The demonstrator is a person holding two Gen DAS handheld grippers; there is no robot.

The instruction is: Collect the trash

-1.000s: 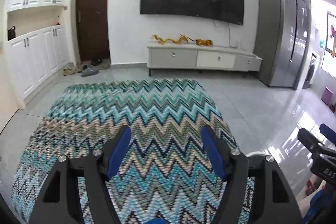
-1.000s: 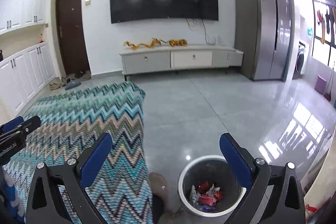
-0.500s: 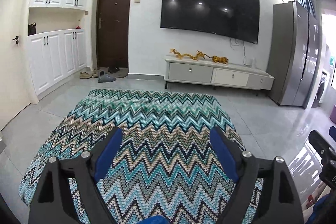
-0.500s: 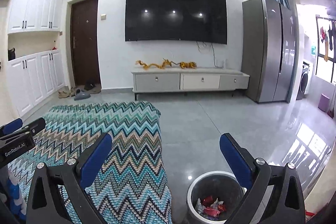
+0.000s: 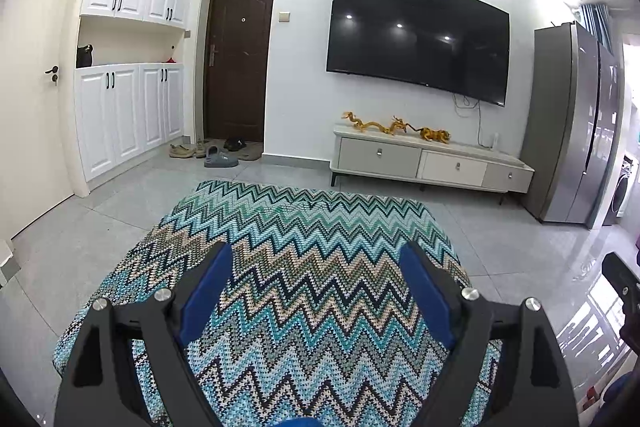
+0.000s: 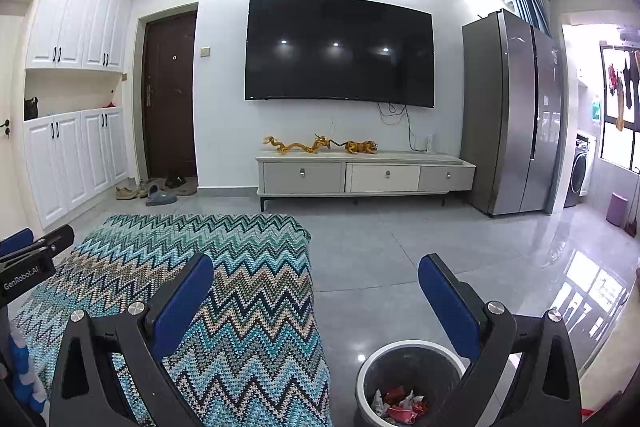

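My left gripper (image 5: 316,291) is spread wide, blue pads (image 5: 204,293) apart with nothing between them, held above the zigzag-patterned rug (image 5: 304,239). My right gripper (image 6: 316,301) is spread just as wide and also holds nothing; its left pad is over the rug's edge and its right pad over the bare grey floor (image 6: 400,259).

Directly below my right gripper, at the bottom of its view, stands a round bin (image 6: 404,351) with a pale rim. Red and white wrappers (image 6: 398,401) lie crumpled in its bottom. The bin sits on the floor just beside the rug's right edge.

I judge that the trash in reach is already in the bin and that the step in hand is a search for more. To do it well, I should tilt both cameras down and sweep slowly over the rug and the floor, because the busy pattern could easily hide a small scrap. Both jaws should stay apart so I am ready to pinch.

No loose trash shows on the rug or floor in either view. My own grippers block the nearest part of the rug, so something could lie under them. The bin's lower part is cut off by the frame and its right side is behind my right finger. Beyond are a low TV cabinet (image 6: 364,177), a wall-mounted television (image 6: 340,53), a tall grey fridge (image 6: 516,111) and shoes (image 5: 216,153) by a dark door (image 5: 238,59). Those shoes are too small to make out clearly.
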